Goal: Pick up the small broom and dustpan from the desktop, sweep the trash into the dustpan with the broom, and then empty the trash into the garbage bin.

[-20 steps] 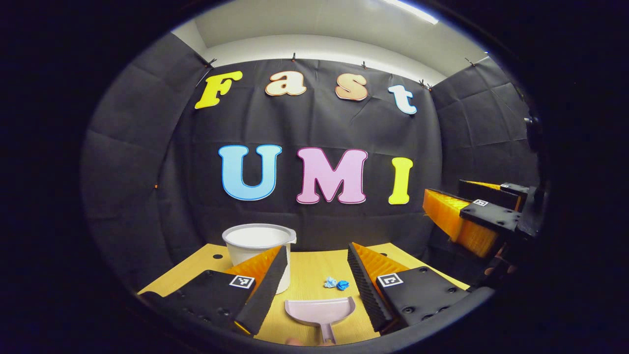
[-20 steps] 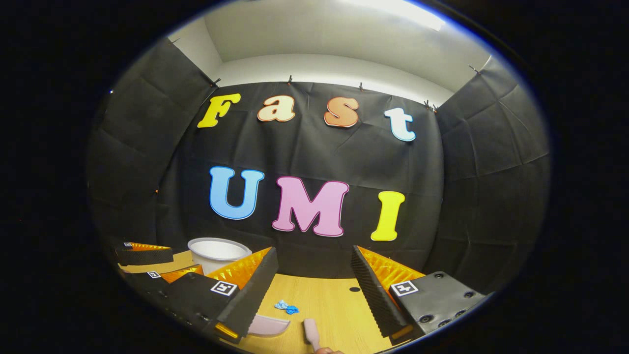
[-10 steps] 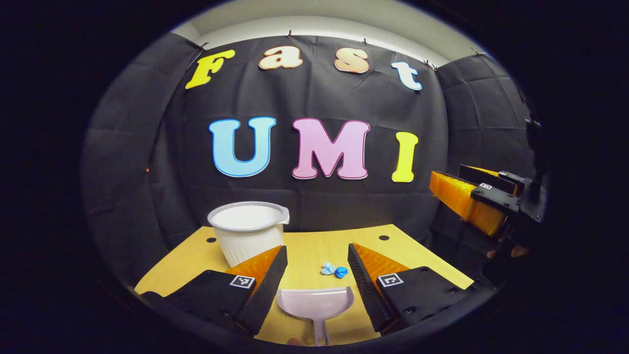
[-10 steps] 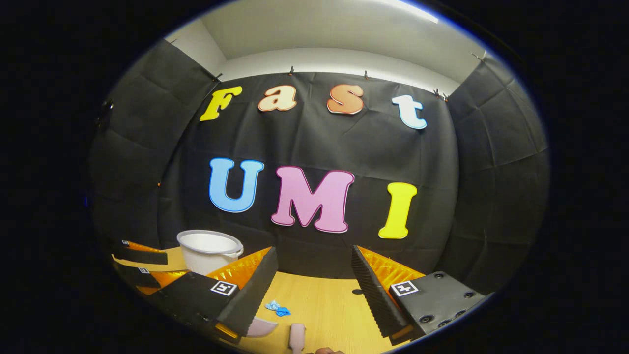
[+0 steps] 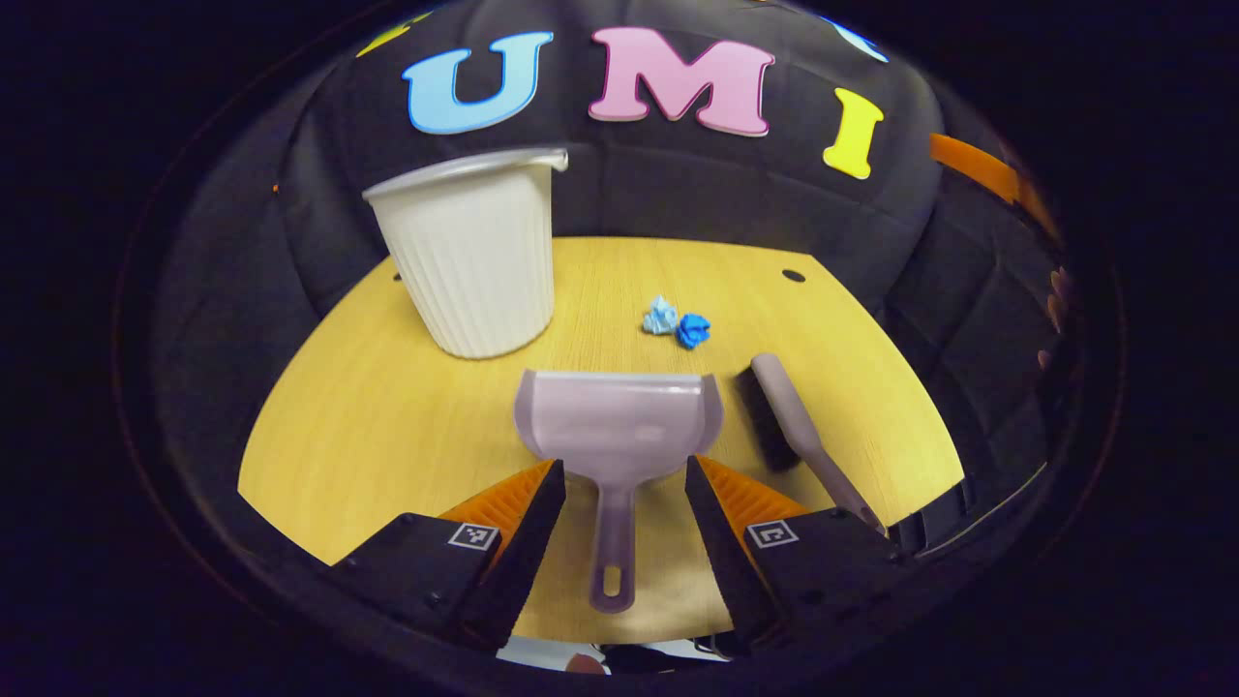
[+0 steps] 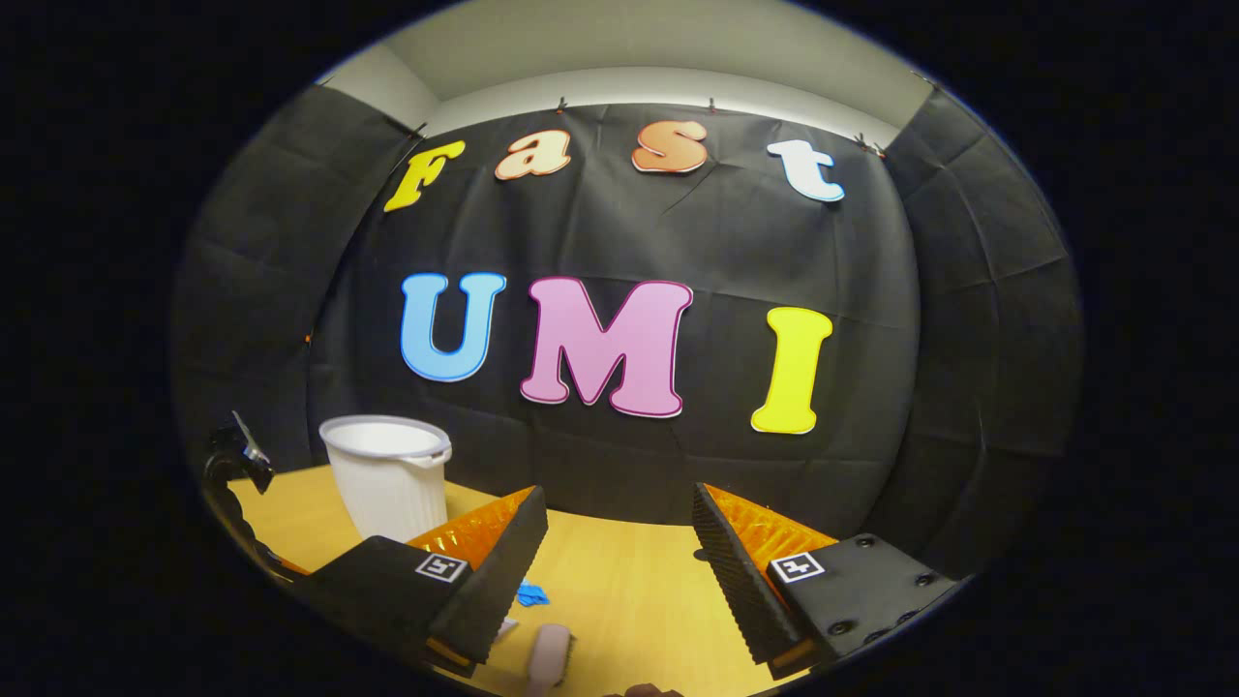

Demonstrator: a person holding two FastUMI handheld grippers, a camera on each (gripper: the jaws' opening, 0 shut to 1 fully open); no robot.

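Left gripper point(image 5: 619, 484) open astride the smooth dustpan point(image 5: 619, 421) handle, ribbed bin point(image 5: 471, 261) behind, crumpled paper point(image 5: 676, 322) beside broom point(image 5: 789, 421), right gripper point(image 6: 619, 542) open above bare wooden desk point(image 5: 387, 407).

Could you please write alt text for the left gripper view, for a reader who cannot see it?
The open left gripper straddles the handle of a dustpan lying on a wooden desktop. A small broom lies beside it, two crumpled scraps beyond, a white bin behind.
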